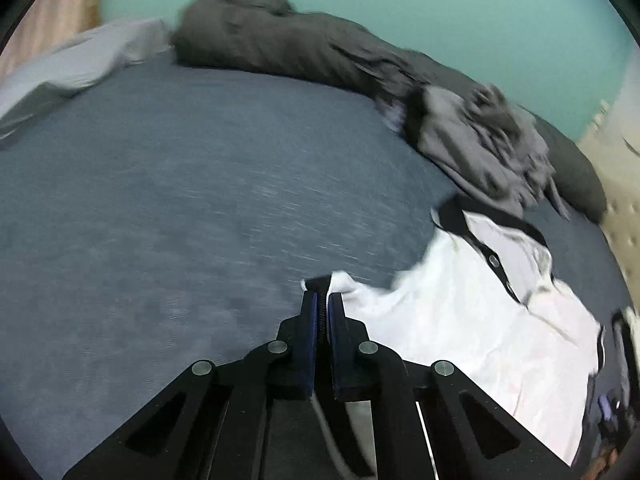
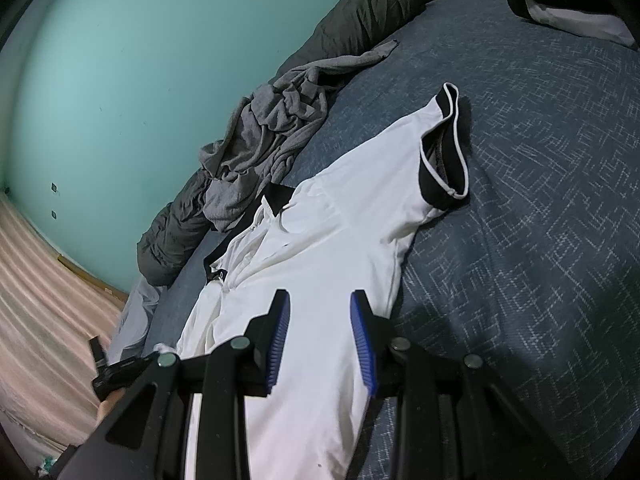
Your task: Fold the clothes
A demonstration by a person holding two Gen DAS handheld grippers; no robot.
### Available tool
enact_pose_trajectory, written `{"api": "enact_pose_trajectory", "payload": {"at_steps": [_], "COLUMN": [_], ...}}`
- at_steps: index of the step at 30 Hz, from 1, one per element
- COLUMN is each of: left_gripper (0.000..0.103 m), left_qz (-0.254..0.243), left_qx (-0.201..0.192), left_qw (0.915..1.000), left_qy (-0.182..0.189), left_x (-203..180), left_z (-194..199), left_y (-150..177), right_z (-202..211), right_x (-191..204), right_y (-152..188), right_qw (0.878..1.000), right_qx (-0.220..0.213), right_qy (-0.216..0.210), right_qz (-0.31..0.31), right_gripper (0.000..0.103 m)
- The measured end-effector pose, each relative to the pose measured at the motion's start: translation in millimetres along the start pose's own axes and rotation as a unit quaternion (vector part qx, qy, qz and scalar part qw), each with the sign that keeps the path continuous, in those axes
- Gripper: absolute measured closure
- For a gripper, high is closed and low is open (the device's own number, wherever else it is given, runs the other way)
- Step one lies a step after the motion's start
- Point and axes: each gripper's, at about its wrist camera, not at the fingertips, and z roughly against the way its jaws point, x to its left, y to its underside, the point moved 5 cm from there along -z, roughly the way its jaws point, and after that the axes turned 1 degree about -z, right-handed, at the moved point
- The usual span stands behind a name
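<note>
The left tongs (image 1: 323,300), low in the centre of the left wrist view, are pinched shut on the black-trimmed sleeve edge of the white polo shirt (image 1: 460,320), whose cloth bunches at their tips. The right tongs (image 2: 320,300), at the bottom centre of the right wrist view, stand partly open over the shirt's body, with white cloth between the blue pads (image 2: 362,336) but no grip that shows. The shirt lies spread on the blue patterned bed (image 2: 520,240), its other black-cuffed sleeve (image 2: 444,152) reaching toward the upper right of that view. Beyond the collar, a crumpled grey garment (image 2: 264,140) rests against a dark rolled duvet (image 1: 272,40) along the teal wall (image 2: 120,80)
</note>
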Motion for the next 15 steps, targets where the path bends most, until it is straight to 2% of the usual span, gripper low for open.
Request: {"api": "enact_pose_trajectory", "payload": {"at_steps": [3, 9, 12, 15], "left_gripper": [0.097, 0.097, 0.097, 0.095], "left_qz": [0.025, 0.076, 0.092, 0.083], "left_qx": [0.014, 0.062, 0.077, 0.088], "left_qw": [0.9991, 0.9936, 0.9919, 0.9926], "left_qy": [-0.033, -0.056, -0.042, -0.013], "left_x": [21, 46, 41, 29], "left_z": [5, -27, -48, -57], "left_y": [1, 0, -1, 2], "right_z": [1, 3, 4, 3], "right_x": [2, 7, 6, 4], "right_y": [0, 0, -1, -2], "right_qw": [1.000, 1.000, 1.000, 1.000], "right_qx": [-0.001, -0.003, -0.006, -0.006], "right_qy": [-0.003, -0.004, -0.003, -0.001], "right_qz": [0.001, 0.010, 0.011, 0.010], "right_gripper": [0.072, 0.072, 0.072, 0.072]}}
